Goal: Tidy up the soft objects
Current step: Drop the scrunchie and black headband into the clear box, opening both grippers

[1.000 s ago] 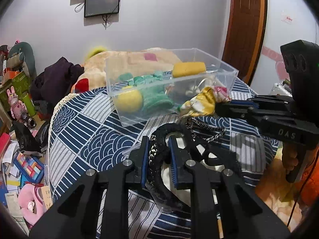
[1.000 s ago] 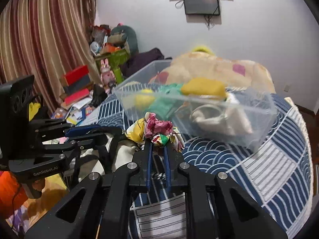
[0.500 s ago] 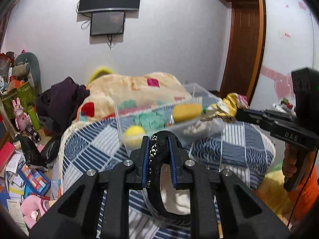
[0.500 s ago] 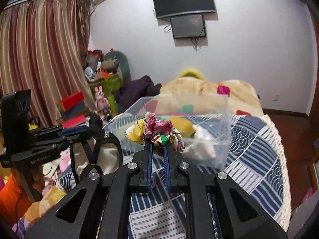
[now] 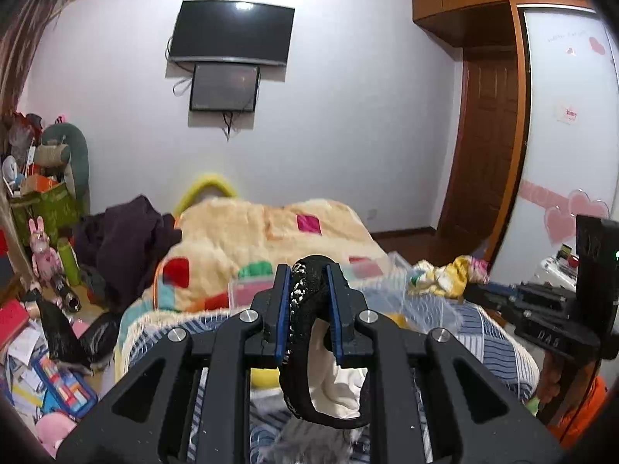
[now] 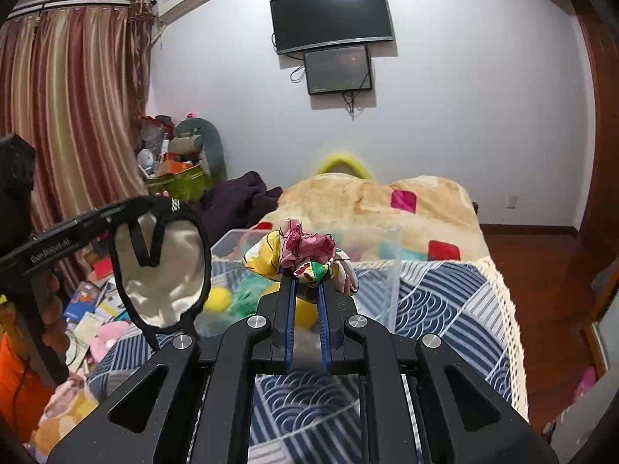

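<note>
Behind everything, a wall-mounted TV [image 5: 231, 33] hangs above the bed [image 5: 267, 232]. From the left wrist, the left tool [image 5: 308, 301] clamps a black-trimmed cream garment [image 5: 309, 348], lifted above the bedspread. From the right wrist, the right tool [image 6: 306, 305] pinches a floral cloth bundle [image 6: 305, 251] above the clear bin [image 6: 387, 270].

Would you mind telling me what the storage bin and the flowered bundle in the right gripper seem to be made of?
Storage bin: probably clear rigid plastic, since its contents show through the glossy walls. Flowered bundle in the right gripper: likely thin printed fabric, crumpled in soft folds.
</note>
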`<action>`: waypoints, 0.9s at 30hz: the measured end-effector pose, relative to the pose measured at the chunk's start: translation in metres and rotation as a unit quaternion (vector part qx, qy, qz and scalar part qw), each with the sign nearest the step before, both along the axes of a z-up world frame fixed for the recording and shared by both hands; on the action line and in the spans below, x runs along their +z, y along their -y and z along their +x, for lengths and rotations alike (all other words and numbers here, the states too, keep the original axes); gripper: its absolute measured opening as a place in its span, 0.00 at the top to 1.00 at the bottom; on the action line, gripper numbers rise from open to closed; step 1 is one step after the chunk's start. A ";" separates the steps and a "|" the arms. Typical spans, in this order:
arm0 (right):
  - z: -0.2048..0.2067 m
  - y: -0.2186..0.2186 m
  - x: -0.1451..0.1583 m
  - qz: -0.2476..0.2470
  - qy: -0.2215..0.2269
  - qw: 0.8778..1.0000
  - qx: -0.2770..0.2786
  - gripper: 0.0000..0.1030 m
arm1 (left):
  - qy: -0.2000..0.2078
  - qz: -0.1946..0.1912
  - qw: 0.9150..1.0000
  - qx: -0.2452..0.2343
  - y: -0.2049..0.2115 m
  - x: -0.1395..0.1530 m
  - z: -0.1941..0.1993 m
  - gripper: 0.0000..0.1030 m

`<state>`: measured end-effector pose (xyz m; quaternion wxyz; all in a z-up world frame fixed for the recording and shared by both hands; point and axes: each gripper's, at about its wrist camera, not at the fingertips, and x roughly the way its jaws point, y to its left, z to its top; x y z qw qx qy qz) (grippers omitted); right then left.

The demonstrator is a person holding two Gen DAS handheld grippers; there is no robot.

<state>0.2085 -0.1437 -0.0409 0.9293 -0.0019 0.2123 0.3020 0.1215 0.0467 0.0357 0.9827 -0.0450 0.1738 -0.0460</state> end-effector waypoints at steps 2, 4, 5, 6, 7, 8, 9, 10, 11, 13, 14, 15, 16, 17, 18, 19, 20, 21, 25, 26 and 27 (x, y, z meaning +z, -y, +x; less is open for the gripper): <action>0.008 -0.002 0.001 0.000 -0.003 1.000 -0.003 0.91 | 0.011 0.005 1.000 0.005 0.003 0.003 0.008 0.83; 0.015 -0.006 0.001 -0.004 -0.005 1.000 -0.006 0.91 | 0.019 0.010 1.000 0.012 0.005 0.003 0.015 0.83; 0.019 -0.008 0.000 -0.007 -0.007 1.000 -0.006 0.91 | 0.019 0.010 1.000 0.015 0.006 0.002 0.019 0.83; 0.021 -0.011 -0.001 -0.010 -0.009 1.000 -0.007 0.91 | 0.017 0.010 1.000 0.019 0.006 0.001 0.024 0.83; 0.025 -0.014 -0.003 -0.015 -0.013 1.000 -0.007 0.91 | 0.014 0.010 1.000 0.023 0.006 -0.001 0.029 0.83; 0.028 -0.015 -0.005 -0.018 -0.017 1.000 -0.008 0.91 | 0.010 0.010 1.000 0.026 0.006 -0.005 0.035 0.83; 0.030 -0.018 -0.007 -0.021 -0.020 1.000 -0.008 0.91 | 0.006 0.011 0.999 0.030 0.006 -0.008 0.040 0.83; 0.032 -0.019 -0.009 -0.025 -0.025 0.999 -0.007 0.91 | 0.001 0.009 0.999 0.033 0.005 -0.012 0.045 0.83; 0.036 -0.022 -0.013 -0.029 -0.031 0.999 -0.007 0.91 | -0.005 0.006 0.999 0.035 0.004 -0.018 0.050 0.83; 0.041 -0.025 -0.018 -0.039 -0.040 0.998 -0.007 0.91 | -0.018 0.006 0.999 0.037 0.003 -0.028 0.059 0.83; 0.044 -0.027 -0.020 -0.045 -0.043 0.998 -0.008 0.91 | -0.026 0.008 0.999 0.038 0.003 -0.033 0.064 0.83; 0.046 -0.030 -0.024 -0.052 -0.049 0.997 -0.008 0.91 | -0.037 0.012 0.998 0.040 0.002 -0.040 0.070 0.83; 0.048 -0.032 -0.026 -0.055 -0.053 0.997 -0.007 0.91 | -0.046 0.014 0.998 0.041 0.002 -0.045 0.074 0.83; 0.050 -0.034 -0.029 -0.062 -0.057 0.996 -0.008 0.91 | -0.057 0.017 0.997 0.041 0.001 -0.052 0.079 0.83; 0.051 -0.035 -0.031 -0.066 -0.060 0.996 -0.008 0.91 | -0.065 0.020 0.997 0.041 0.000 -0.057 0.083 0.83; 0.053 -0.036 -0.033 -0.071 -0.062 0.995 -0.008 0.91 | -0.075 0.022 0.996 0.041 0.000 -0.063 0.086 0.83; 0.053 -0.037 -0.036 -0.076 -0.066 0.995 -0.008 0.91 | -0.084 0.023 0.995 0.039 -0.001 -0.068 0.088 0.83; 0.054 -0.038 -0.037 -0.079 -0.069 0.995 -0.007 0.91 | -0.090 0.022 0.995 0.037 -0.002 -0.073 0.090 0.83; 0.054 -0.038 -0.040 -0.086 -0.075 0.993 -0.005 0.90 | -0.114 0.024 0.993 0.034 -0.005 -0.085 0.094 0.83; 0.052 -0.037 -0.039 -0.087 -0.074 0.993 -0.006 0.90 | -0.117 0.025 0.992 0.033 -0.005 -0.086 0.094 0.82; 0.051 -0.037 -0.039 -0.090 -0.072 0.993 -0.007 0.90 | -0.121 0.026 0.992 0.030 -0.006 -0.087 0.093 0.81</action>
